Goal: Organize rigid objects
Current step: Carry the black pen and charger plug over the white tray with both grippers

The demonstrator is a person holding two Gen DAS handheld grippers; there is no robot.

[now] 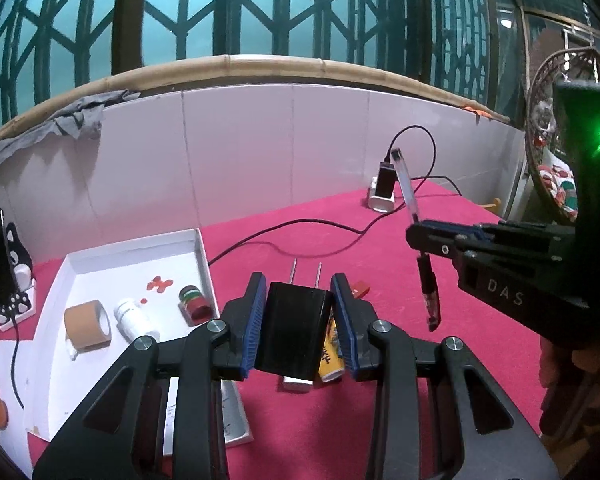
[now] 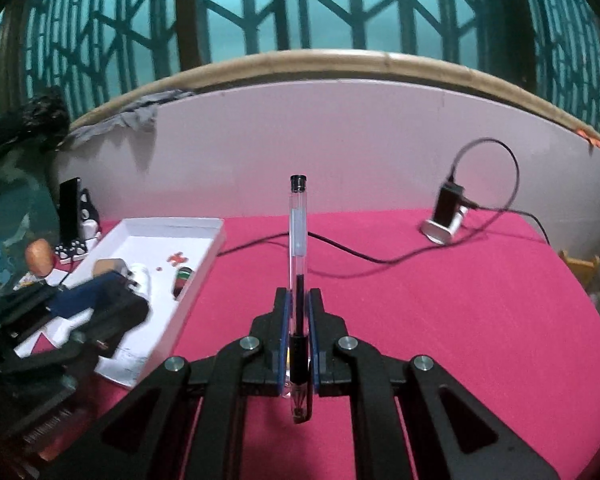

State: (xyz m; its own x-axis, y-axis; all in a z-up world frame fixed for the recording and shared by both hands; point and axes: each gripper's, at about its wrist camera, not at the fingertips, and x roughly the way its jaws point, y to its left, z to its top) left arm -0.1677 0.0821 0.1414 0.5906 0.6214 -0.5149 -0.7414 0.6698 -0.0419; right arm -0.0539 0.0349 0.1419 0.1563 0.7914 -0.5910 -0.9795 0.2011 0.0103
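Note:
My left gripper (image 1: 299,292) is shut on a black plug adapter (image 1: 294,328), prongs pointing away, held above the red cloth. Under it lie a yellow tube (image 1: 331,354) and a white piece (image 1: 296,384). My right gripper (image 2: 299,300) is shut on a clear pen (image 2: 299,240) that stands upright between the pads; it also shows in the left wrist view (image 1: 414,216). The white box (image 1: 70,264) to the left holds a tape roll (image 1: 87,326), a white bottle (image 1: 134,320) and a small red-green jar (image 1: 194,300).
A black cable (image 1: 300,224) runs across the red cloth (image 2: 460,300) to a charger on a white stand (image 1: 384,192) by the tiled wall. A phone on a panda stand (image 1: 8,272) is at the far left. A small red object (image 1: 360,289) lies by the left gripper.

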